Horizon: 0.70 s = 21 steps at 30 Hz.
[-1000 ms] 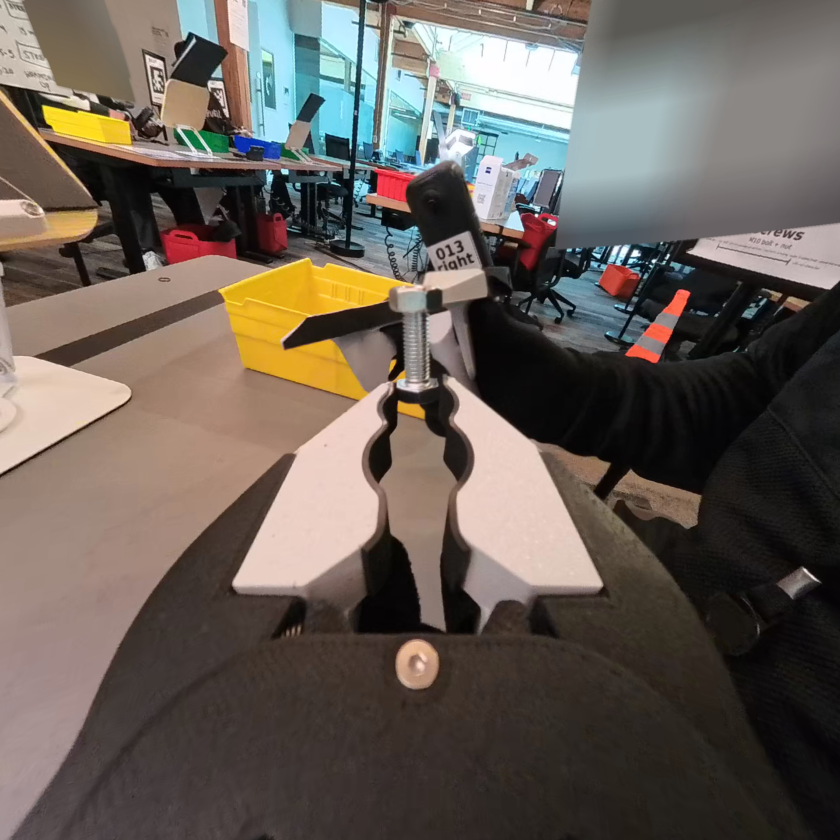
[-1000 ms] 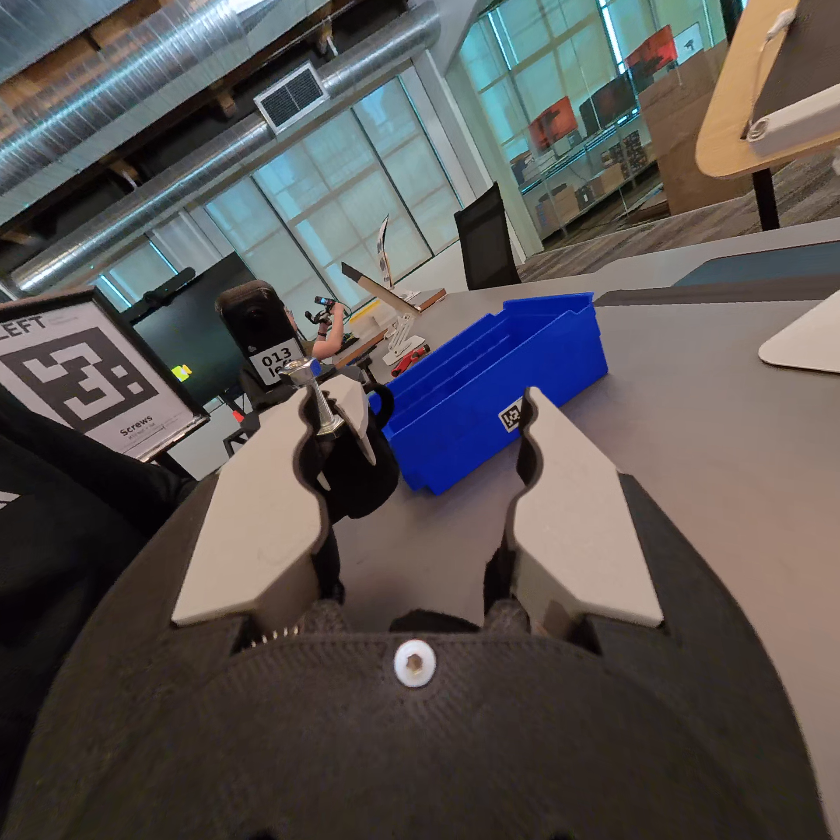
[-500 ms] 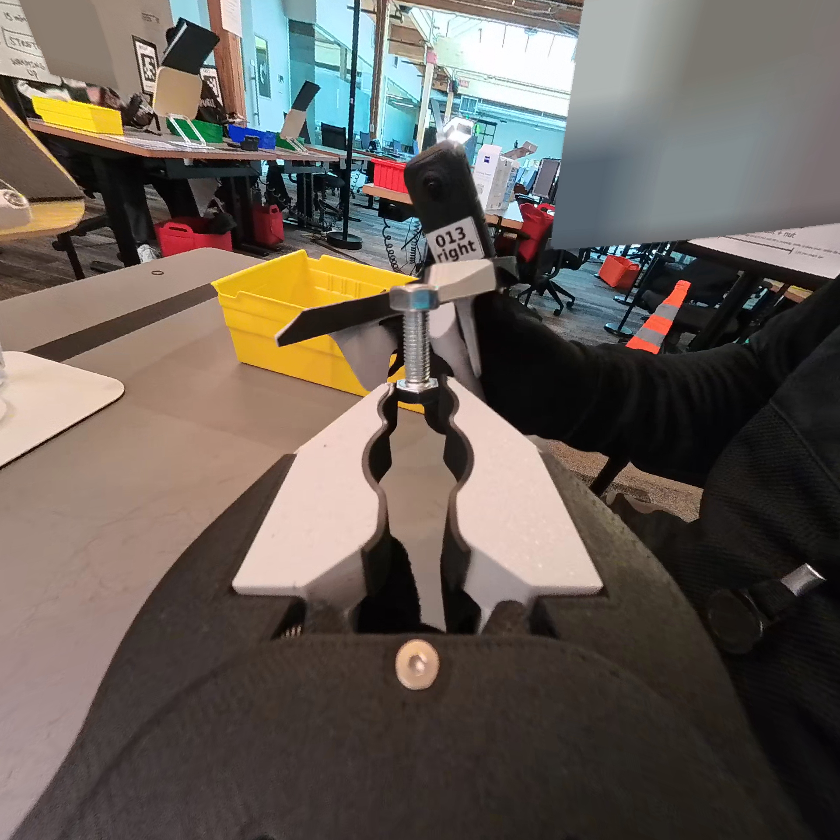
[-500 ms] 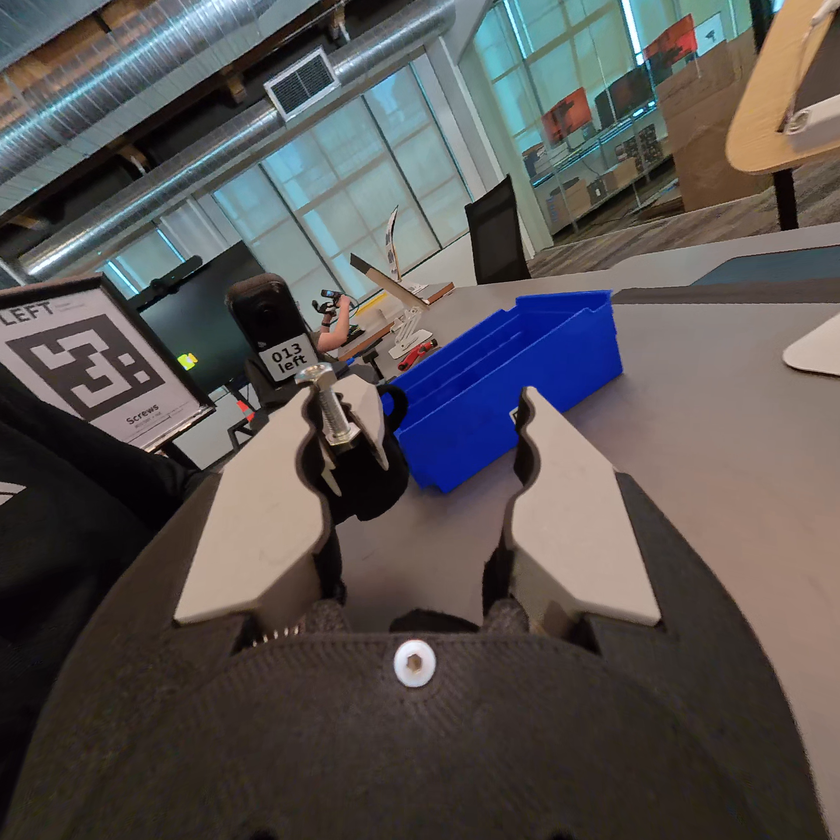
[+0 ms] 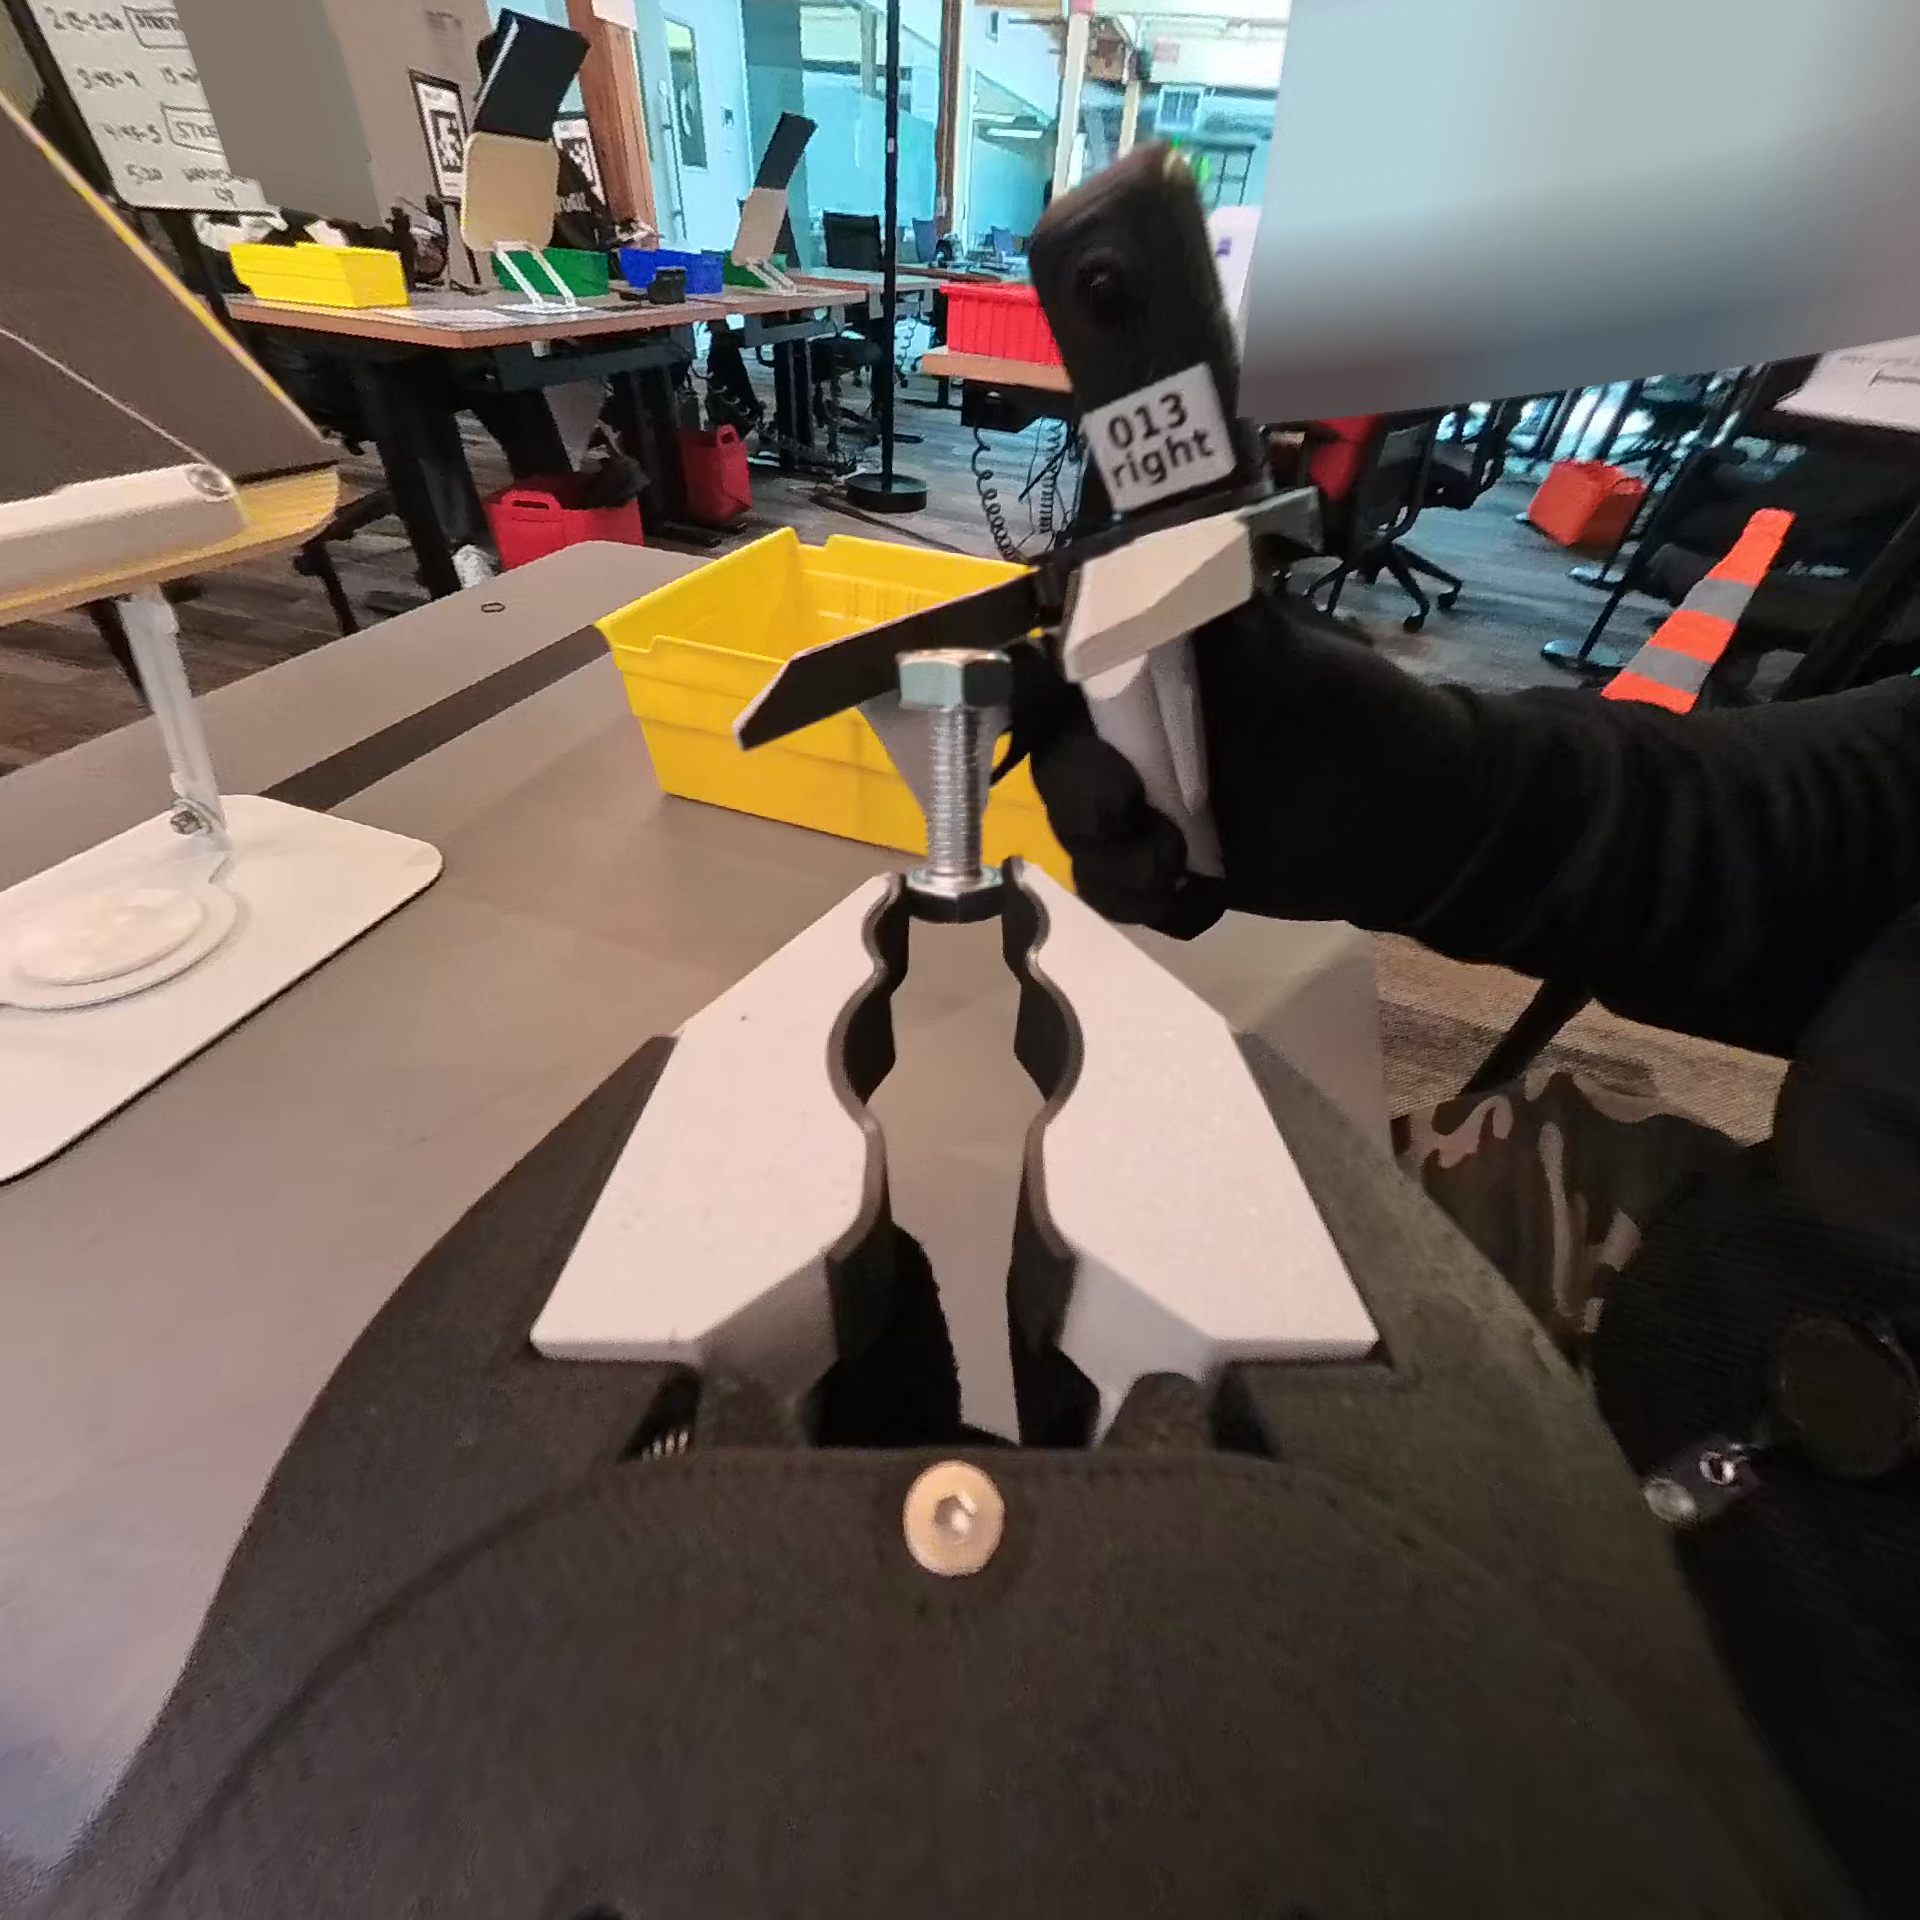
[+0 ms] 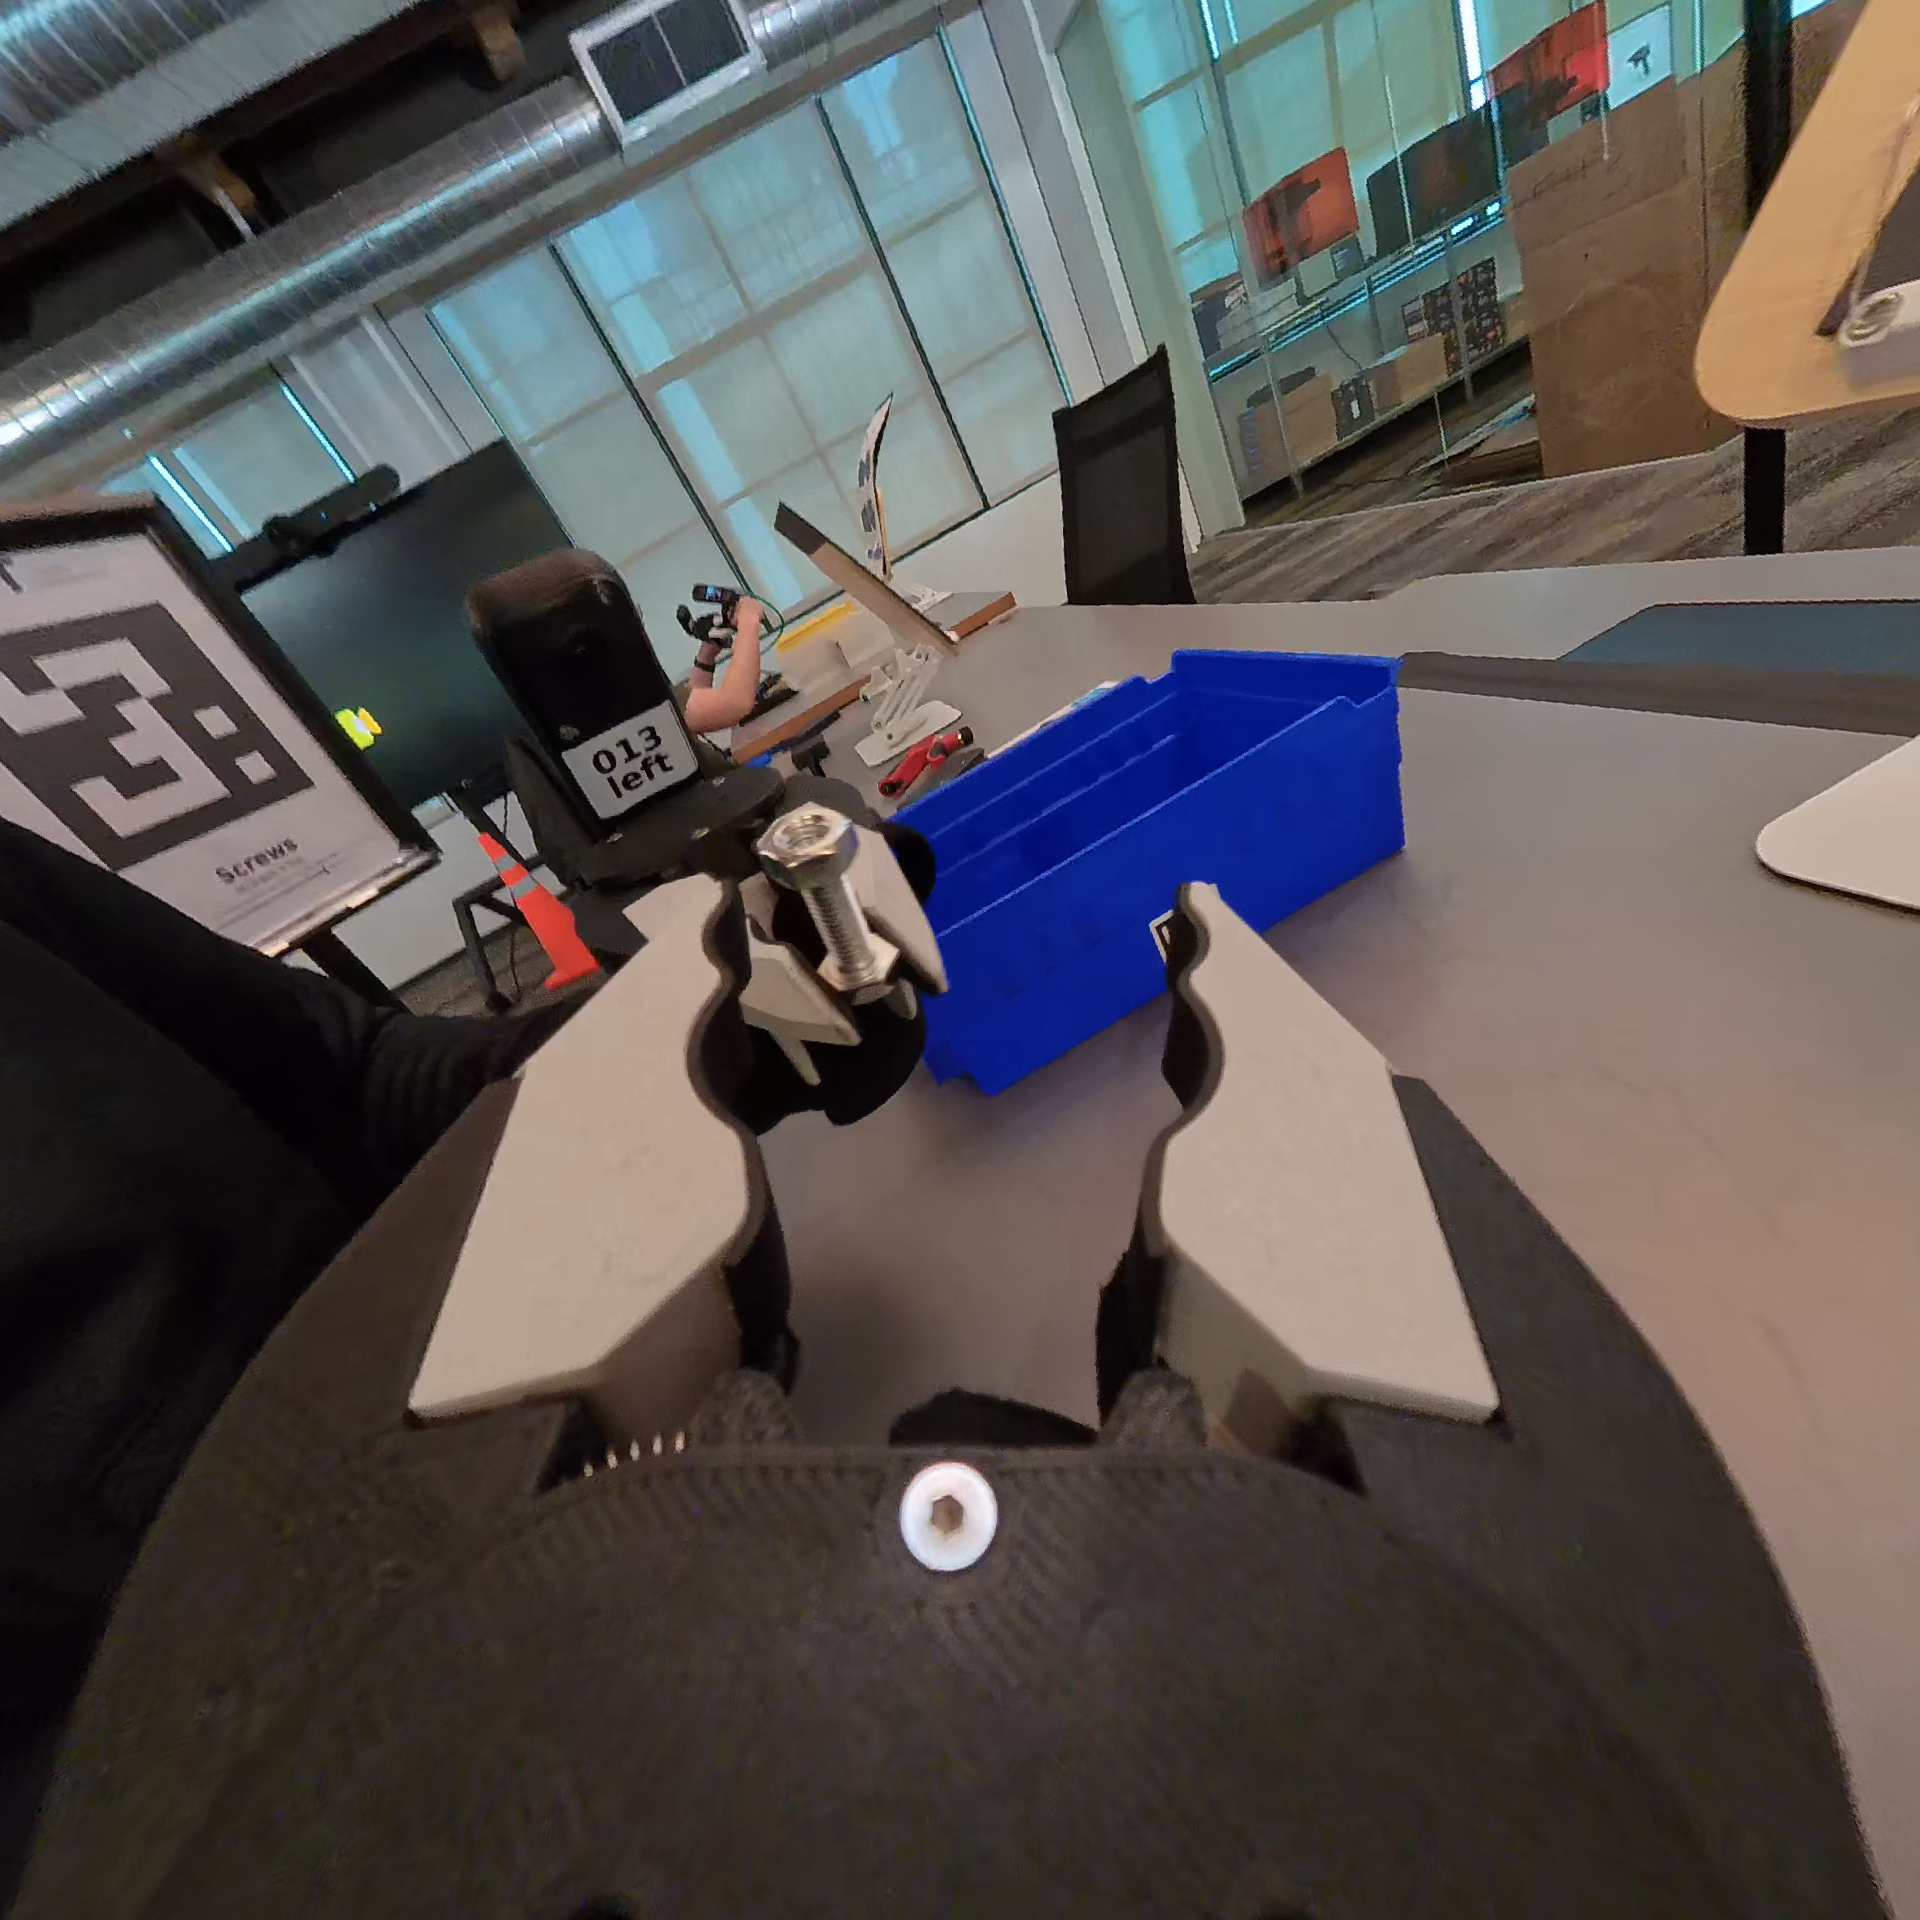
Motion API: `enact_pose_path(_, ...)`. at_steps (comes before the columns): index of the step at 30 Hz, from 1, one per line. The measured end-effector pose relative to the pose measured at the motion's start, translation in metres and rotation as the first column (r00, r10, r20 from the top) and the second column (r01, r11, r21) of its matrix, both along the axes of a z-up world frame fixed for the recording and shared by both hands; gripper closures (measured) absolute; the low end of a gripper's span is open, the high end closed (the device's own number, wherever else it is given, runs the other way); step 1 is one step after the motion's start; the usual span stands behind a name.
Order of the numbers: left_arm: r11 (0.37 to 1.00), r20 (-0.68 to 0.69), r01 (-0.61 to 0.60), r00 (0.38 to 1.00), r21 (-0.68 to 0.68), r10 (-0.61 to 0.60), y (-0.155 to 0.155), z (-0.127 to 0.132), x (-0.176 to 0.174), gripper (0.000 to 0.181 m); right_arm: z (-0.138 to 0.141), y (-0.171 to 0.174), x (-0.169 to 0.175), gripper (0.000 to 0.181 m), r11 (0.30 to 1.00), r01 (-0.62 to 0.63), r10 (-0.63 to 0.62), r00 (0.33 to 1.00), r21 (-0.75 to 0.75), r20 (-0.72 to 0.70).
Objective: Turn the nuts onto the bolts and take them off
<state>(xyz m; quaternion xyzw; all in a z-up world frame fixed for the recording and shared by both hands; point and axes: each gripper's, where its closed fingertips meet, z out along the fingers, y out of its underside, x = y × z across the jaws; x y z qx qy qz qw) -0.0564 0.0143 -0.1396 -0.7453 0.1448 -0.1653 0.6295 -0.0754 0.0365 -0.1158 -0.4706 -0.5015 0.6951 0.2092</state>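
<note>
Left wrist view first: left gripper [image 5: 954, 902] has its tips pinched on a nut [image 5: 954, 885], and the bolt [image 5: 953, 769] stands straight up out of that nut with its hex head on top, so the nut sits at the low end of the thread. Fingers are nearly together, only the nut's width between them. Right behind it is the right gripper [image 5: 997, 665], held in a black-gloved hand [image 5: 1143, 821], its fingers spread wide and lying flat-ish, one dark finger running just behind the bolt head; can't tell if it touches. Yellow bin [image 5: 769, 675] sits on the grey table [image 5: 416, 1039] further back, and a white stand base [image 5: 208, 935] is off to one side. Right wrist view: right gripper [image 6: 951, 925] is wide open and holds nothing, just table between the fingers. Past its one fingertip you see the left gripper [image 6: 831, 987] with the bolt [image 6: 836, 904] tilted toward the camera, head up, nut [image 6: 857, 971] clamped at the bottom. Blue bin [image 6: 1195, 831] sits just beyond on the table [image 6: 1558, 1039], and a framed sign [image 6: 156, 727] stands at the edge of the shot
</note>
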Motion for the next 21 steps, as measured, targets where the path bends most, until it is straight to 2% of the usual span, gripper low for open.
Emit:
enact_pose_path(5,0.995,-0.143,-0.097,0.985,-0.027,0.092,0.003,-0.009,-0.015,0.165,-0.005,-0.01,0.0,0.117,0.997,-0.014,0.011,0.999,0.071,0.041)
enact_pose_path(9,0.984,-0.338,-0.174,0.929,-0.042,0.15,0.003,-0.019,-0.027,0.165,-0.01,-0.011,0.0,0.133,0.996,-0.018,0.011,0.997,0.083,0.08)
enact_pose_path(14,0.972,-0.499,-0.226,0.85,-0.056,0.169,0.003,-0.03,-0.034,0.165,-0.02,-0.012,-0.002,0.139,0.996,-0.018,0.006,0.991,0.084,0.136)
enact_pose_path(18,0.966,-0.57,-0.249,0.804,-0.065,0.169,0.005,-0.038,-0.034,0.165,-0.026,-0.014,-0.004,0.145,0.997,-0.02,0.007,0.985,0.071,0.171)
enact_pose_path(21,0.967,-0.584,-0.245,0.796,-0.07,0.159,0.005,-0.041,-0.031,0.165,-0.03,-0.017,-0.004,0.149,0.998,-0.031,0.019,0.983,0.063,0.184)
